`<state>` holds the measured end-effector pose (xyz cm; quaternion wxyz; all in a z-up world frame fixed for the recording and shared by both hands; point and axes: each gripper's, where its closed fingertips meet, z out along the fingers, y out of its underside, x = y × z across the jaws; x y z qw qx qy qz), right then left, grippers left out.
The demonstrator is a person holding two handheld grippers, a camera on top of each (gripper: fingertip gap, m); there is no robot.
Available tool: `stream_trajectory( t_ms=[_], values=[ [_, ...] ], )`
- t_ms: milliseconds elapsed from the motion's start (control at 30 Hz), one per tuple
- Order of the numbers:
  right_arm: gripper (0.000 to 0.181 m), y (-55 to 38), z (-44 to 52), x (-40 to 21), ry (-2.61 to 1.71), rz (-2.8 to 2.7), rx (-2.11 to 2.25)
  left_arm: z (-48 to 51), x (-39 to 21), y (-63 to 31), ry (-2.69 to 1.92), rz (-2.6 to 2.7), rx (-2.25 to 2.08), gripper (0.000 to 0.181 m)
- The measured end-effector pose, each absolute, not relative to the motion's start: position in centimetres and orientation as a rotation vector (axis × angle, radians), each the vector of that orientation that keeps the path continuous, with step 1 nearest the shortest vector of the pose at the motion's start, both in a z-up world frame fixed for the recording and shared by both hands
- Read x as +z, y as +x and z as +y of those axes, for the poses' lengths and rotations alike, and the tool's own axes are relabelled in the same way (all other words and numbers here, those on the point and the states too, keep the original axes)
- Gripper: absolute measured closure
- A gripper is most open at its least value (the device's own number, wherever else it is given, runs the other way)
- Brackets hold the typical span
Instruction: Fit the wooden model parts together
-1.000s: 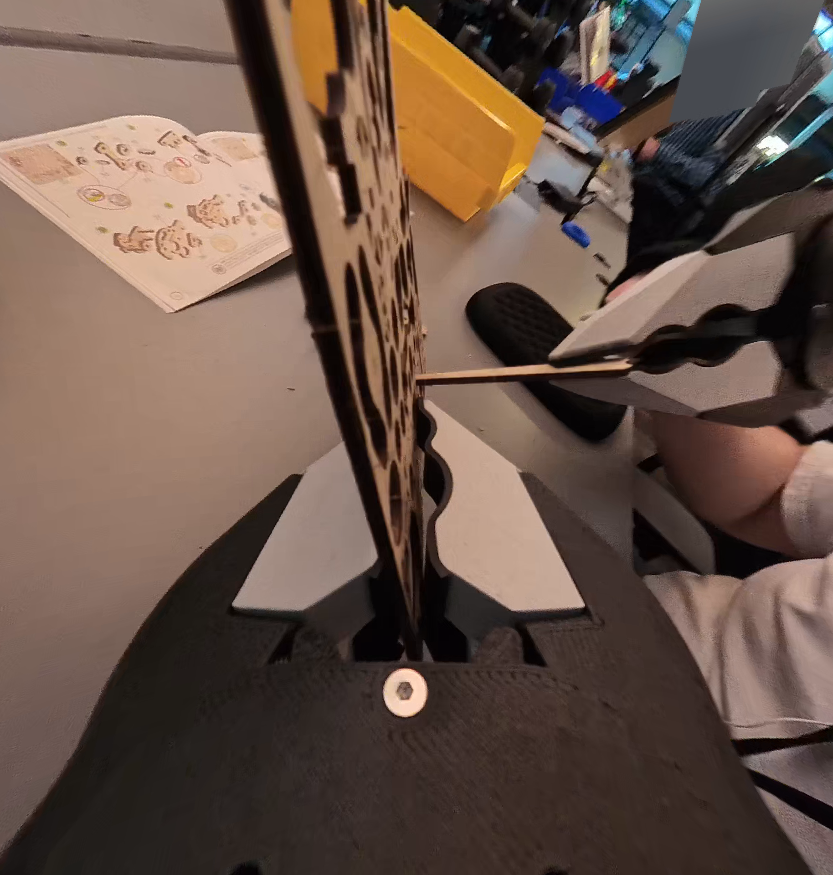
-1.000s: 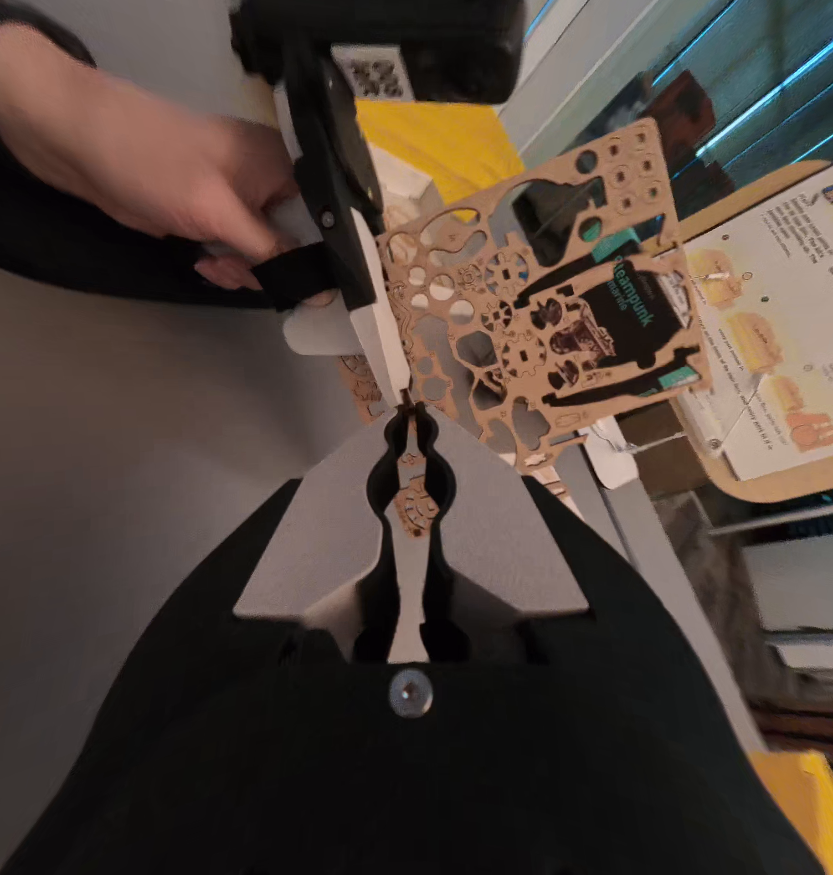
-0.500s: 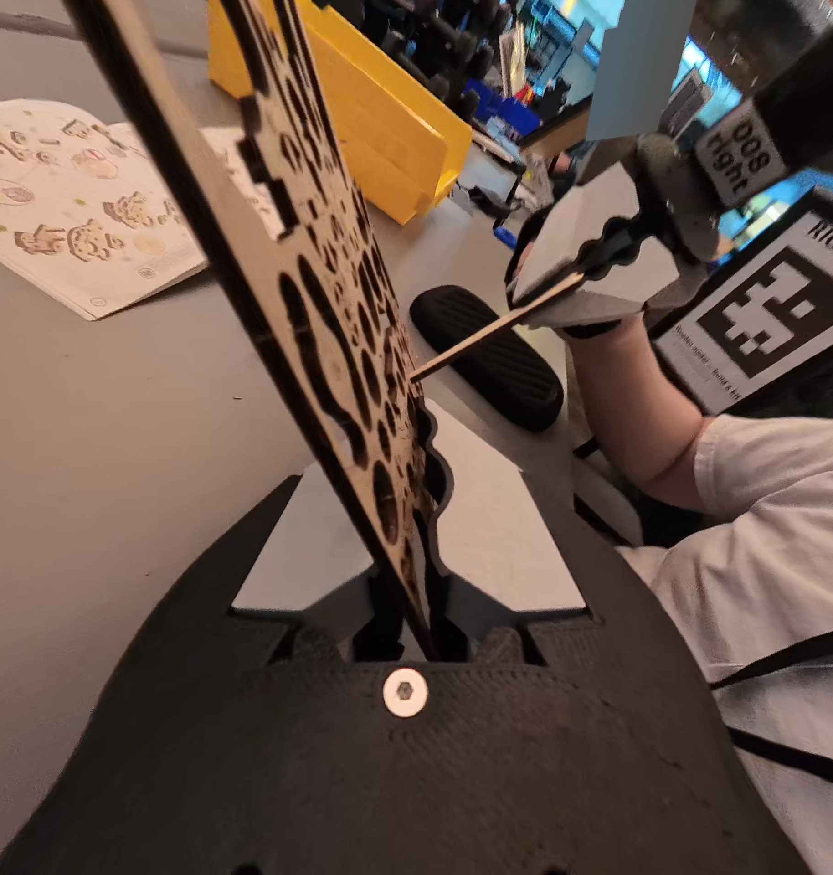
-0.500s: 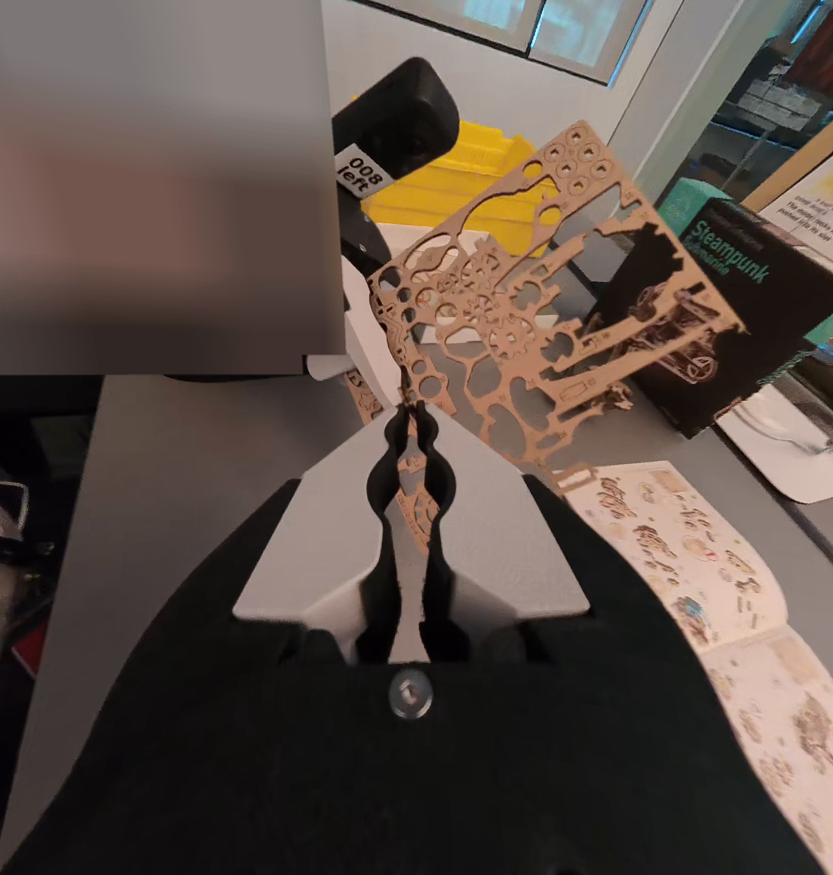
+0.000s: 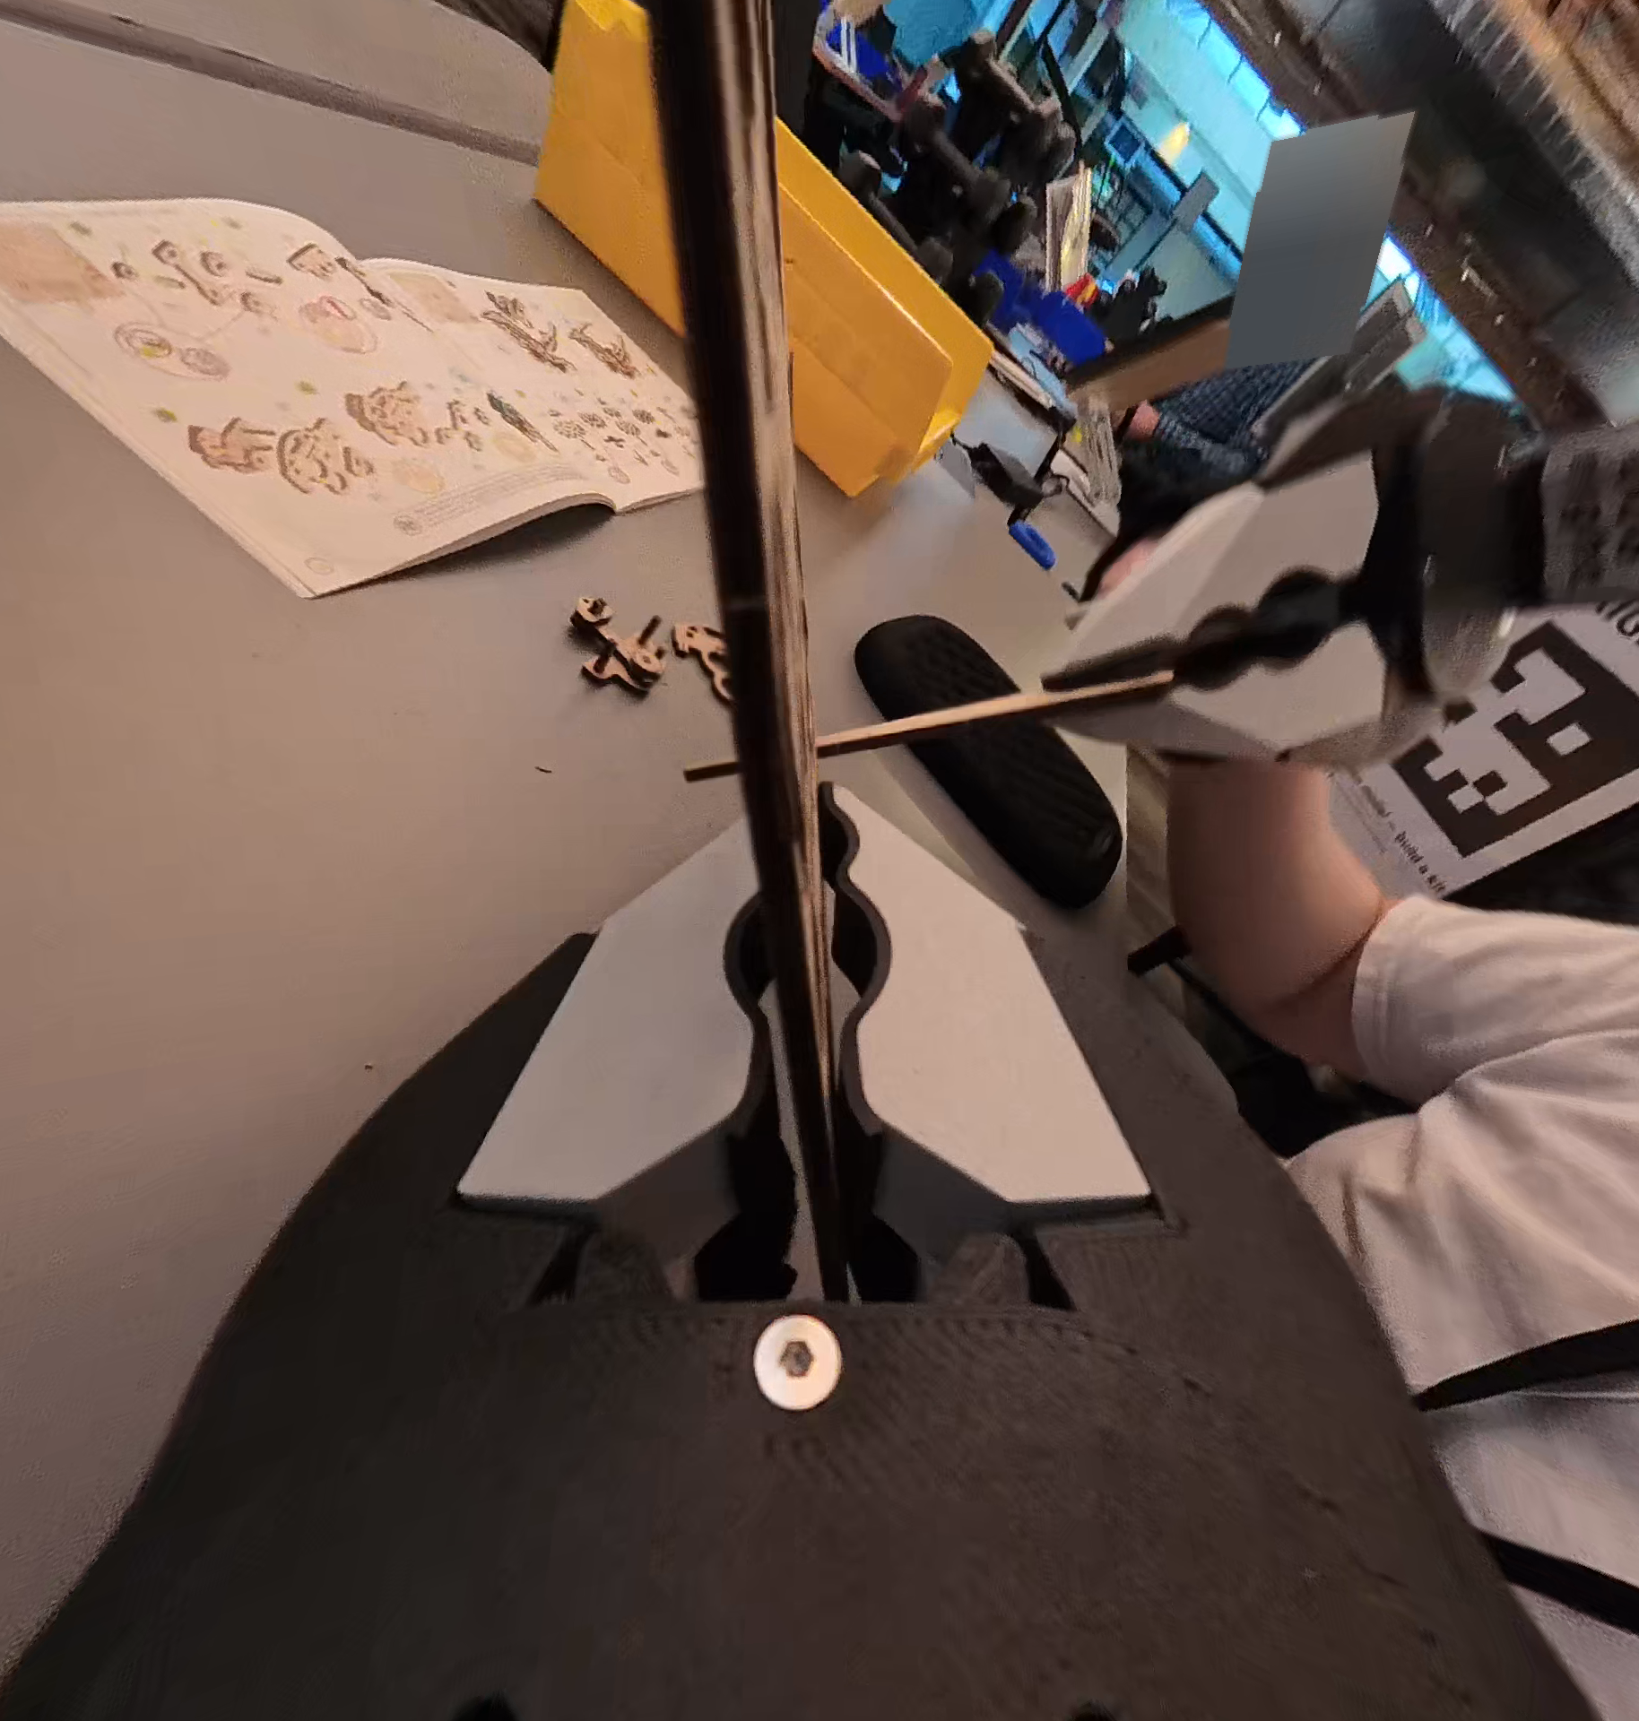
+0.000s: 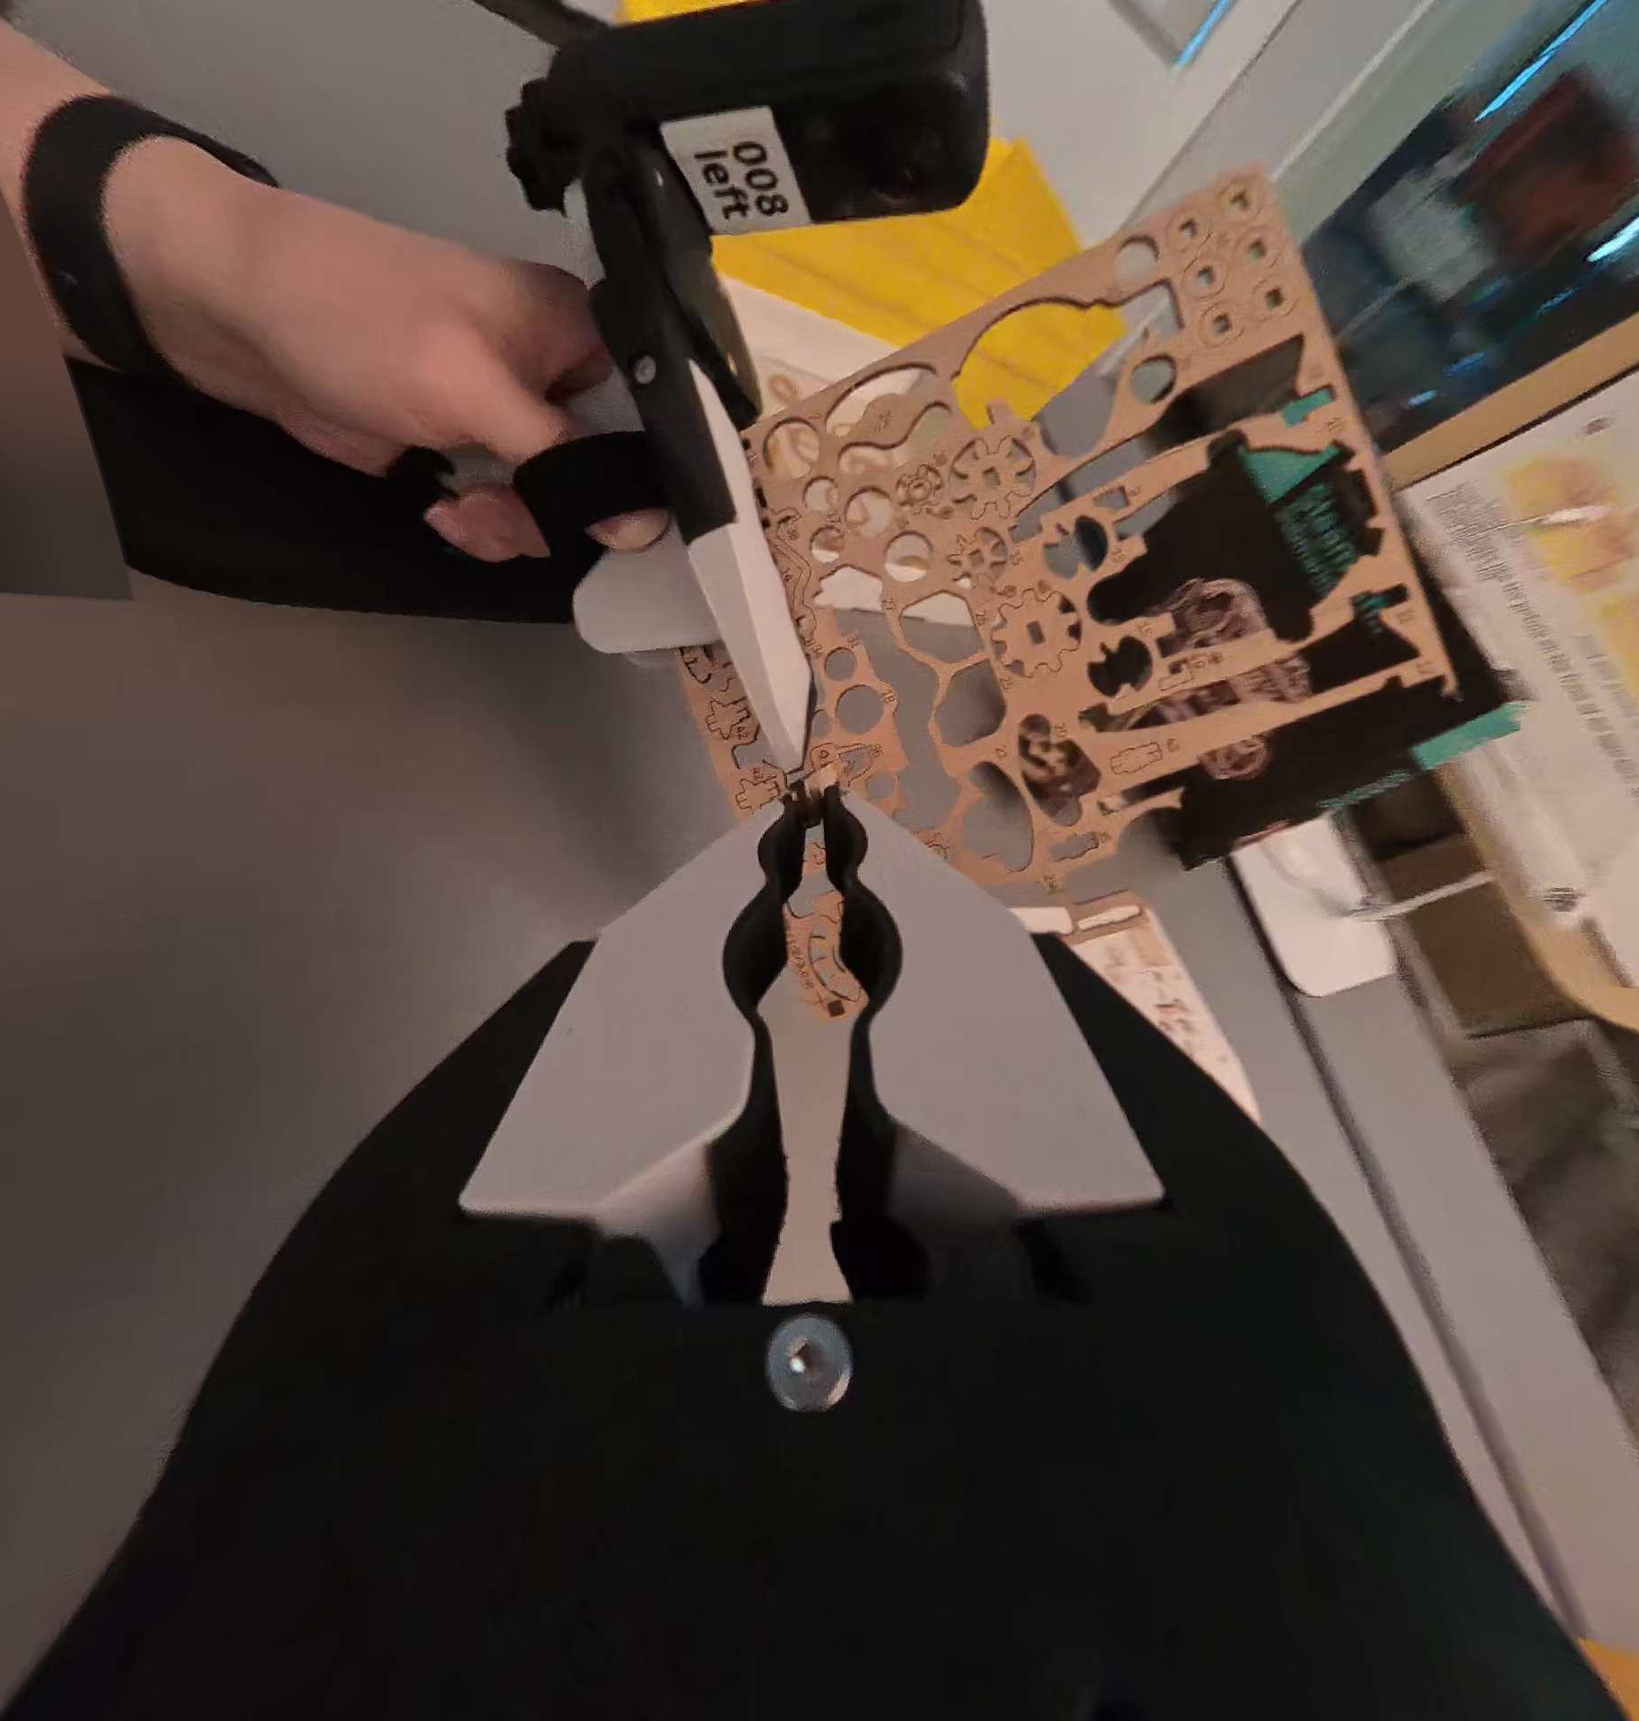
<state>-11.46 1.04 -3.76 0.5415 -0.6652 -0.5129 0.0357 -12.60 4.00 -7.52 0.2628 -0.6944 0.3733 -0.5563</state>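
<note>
My left gripper (image 5: 820,810) is shut on a laser-cut wooden sheet (image 5: 751,484), held upright and seen edge-on as a dark line. In the right wrist view the sheet (image 6: 1077,596) shows its face, full of cut-outs and gear shapes, with the left gripper (image 6: 792,745) clamped on its left edge. My right gripper (image 6: 806,806) is shut on a thin wooden strip (image 5: 937,722). The right gripper (image 5: 1067,680) holds it from the right; the strip passes through the sheet, its tip poking out on the left. Small loose wooden parts (image 5: 648,647) lie on the grey table (image 5: 238,838).
An open instruction booklet (image 5: 331,391) lies at the left, a yellow bin (image 5: 825,307) behind it. A black oblong object (image 5: 993,754) lies near the table edge. A dark box with teal trim (image 6: 1309,549) stands behind the sheet. A person's arm (image 5: 1263,931) is at the right. Across from one pair of fingers to the other is roughly 5 cm.
The sheet has swung from tilted left to edge-on. The strip's tip, which touched the sheet's right face, now sticks out on its left side. Both views have rolled.
</note>
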Motion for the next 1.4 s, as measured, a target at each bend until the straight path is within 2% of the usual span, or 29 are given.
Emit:
stream_trajectory(
  t_ms=[333, 500, 700, 800, 1000, 1200, 1400],
  values=[
    [0.18, -12.7, 0.9, -4.1, -1.382, -1.195, -0.213, 4.4, -7.6, -12.9, -1.929, 0.896, -1.677, 0.181],
    [0.18, -11.6, 1.2, -3.1, -1.591, -1.348, 0.145, 3.2, -8.0, -12.4, -1.824, 1.168, -1.355, 0.181],
    [0.18, -11.0, 1.2, -2.4, -1.683, -1.438, 0.364, 2.6, -7.3, -12.1, -1.782, 1.178, -1.4, 0.18],
    [0.18, -10.6, 1.3, -1.3, -1.62, -1.306, 0.485, 2.6, -5.7, -12.4, -1.761, 1.07, -1.608, 0.18],
    [0.18, -11.4, 0.5, -2.1, -1.451, -1.179, 0.35, 3.0, -6.2, -12.5, -1.81, 0.998, -1.703, 0.181],
    [0.18, -13.6, 1.6, -3.7, -1.547, -1.319, 0.057, 3.9, -8.6, -12.5, -1.899, 1.077, -1.426, 0.18],
    [0.18, -12.5, 2.4, -1.7, -1.637, -1.294, 0.32, 3.4, -7.1, -12.5, -1.836, 1.054, -1.525, 0.181]
  ],
)
